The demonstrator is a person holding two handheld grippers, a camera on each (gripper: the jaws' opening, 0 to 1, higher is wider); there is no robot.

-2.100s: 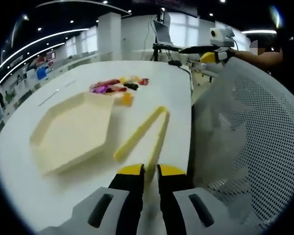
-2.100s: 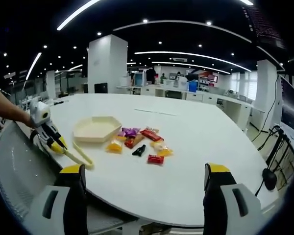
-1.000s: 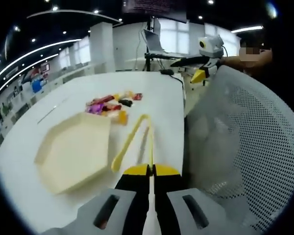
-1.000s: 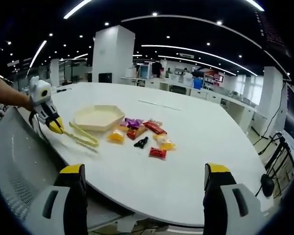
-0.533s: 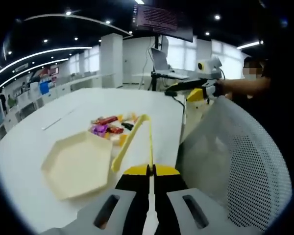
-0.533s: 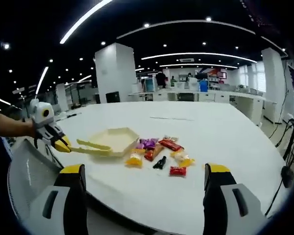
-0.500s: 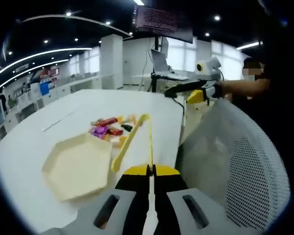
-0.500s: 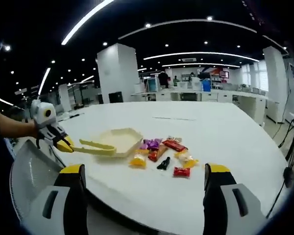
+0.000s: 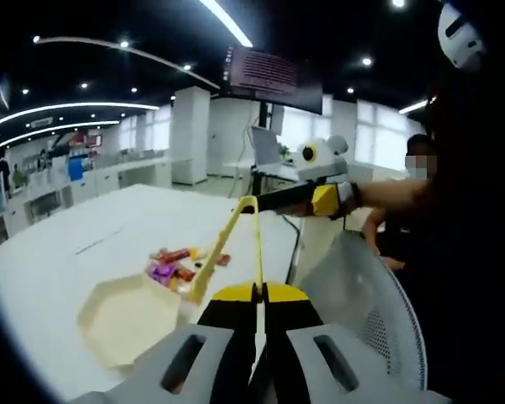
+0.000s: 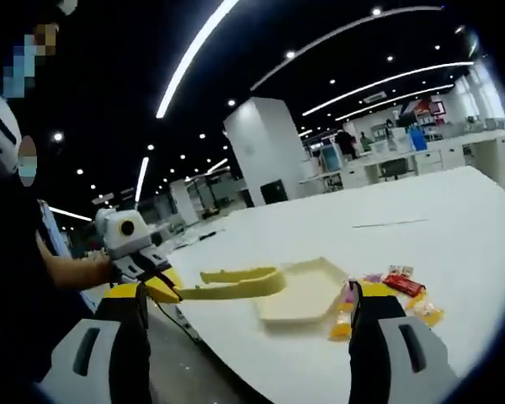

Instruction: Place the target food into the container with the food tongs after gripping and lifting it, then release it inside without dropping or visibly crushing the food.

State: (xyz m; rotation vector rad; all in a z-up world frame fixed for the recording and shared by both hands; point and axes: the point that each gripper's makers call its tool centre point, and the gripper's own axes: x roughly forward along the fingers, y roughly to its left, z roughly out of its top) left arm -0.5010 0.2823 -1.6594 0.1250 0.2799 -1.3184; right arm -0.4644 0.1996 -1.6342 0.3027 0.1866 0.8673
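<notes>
Left gripper view: at about 8 o'clock a pale hexagonal container (image 9: 126, 316) rests on the white table (image 9: 59, 261). Just past its far edge, toward 10 o'clock of centre, lies a small heap of food packets (image 9: 170, 265) in purple, red and yellow. At 6 o'clock the left gripper (image 9: 258, 295) has its jaws pressed together on the joined end of the yellow food tongs (image 9: 227, 240), whose two arms rise toward 12 o'clock, held up off the table. At 2 o'clock the right gripper (image 9: 316, 198) comes in, carried by a person's hand (image 9: 379, 198). A white mesh chair back (image 9: 362, 311) fills the area from 3 to 5 o'clock.

Right gripper view: at 9 o'clock the left gripper (image 10: 156, 286) shows, clamped on the tongs (image 10: 236, 284), which reach toward the centre and end over the near edge of the container (image 10: 307, 290). The container sits at centre on the table (image 10: 421, 219). The food packets (image 10: 387, 295) lie just beside it toward 4 o'clock, partly hidden behind a jaw. The right gripper (image 10: 248, 295) at 6 o'clock has its jaws wide apart with nothing between them.
</notes>
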